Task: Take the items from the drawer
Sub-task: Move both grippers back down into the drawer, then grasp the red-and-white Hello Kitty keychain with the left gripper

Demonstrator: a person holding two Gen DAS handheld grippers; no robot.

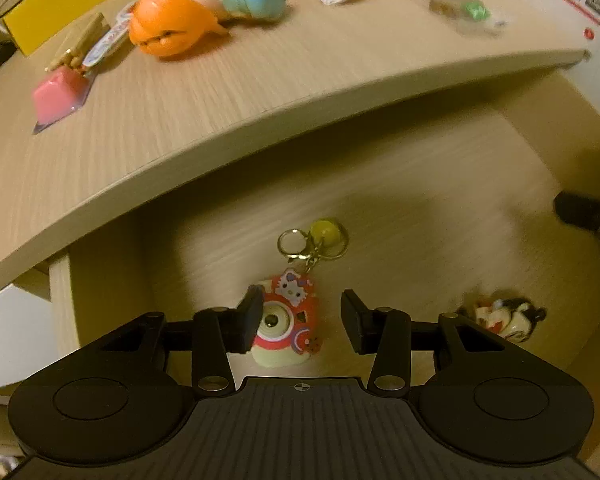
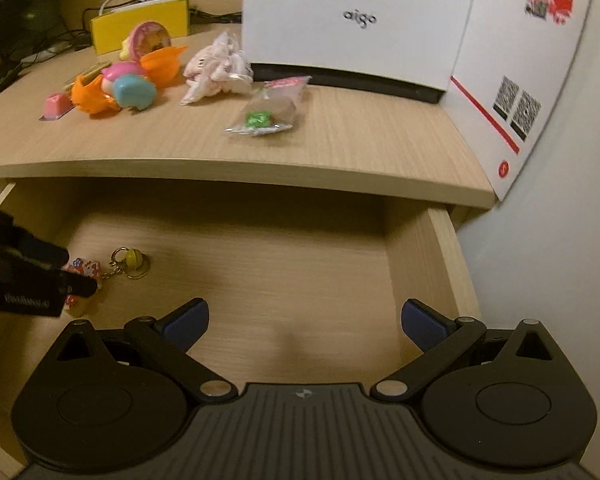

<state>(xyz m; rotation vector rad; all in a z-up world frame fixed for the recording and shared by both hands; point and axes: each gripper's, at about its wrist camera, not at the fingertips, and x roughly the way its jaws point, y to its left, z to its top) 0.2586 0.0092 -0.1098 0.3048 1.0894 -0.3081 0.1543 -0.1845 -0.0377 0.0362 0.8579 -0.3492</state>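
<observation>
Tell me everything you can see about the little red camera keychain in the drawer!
The red toy-camera keychain looks like rubbery plastic, with a white cat face on top, a cream round lens and a cream bottom edge. A gold chain joins it to gold rings and a yellow bell. It lies flat on the wooden drawer's floor, between the left gripper's open jaws, apparently not yet squeezed.

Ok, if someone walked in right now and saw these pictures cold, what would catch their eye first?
Probably the red toy-camera keychain on the floor of the open drawer, with the left gripper open around it. Next, the bright heap of toys on the desk top, led by the orange toy. The right gripper hangs open over bare drawer floor.
</observation>
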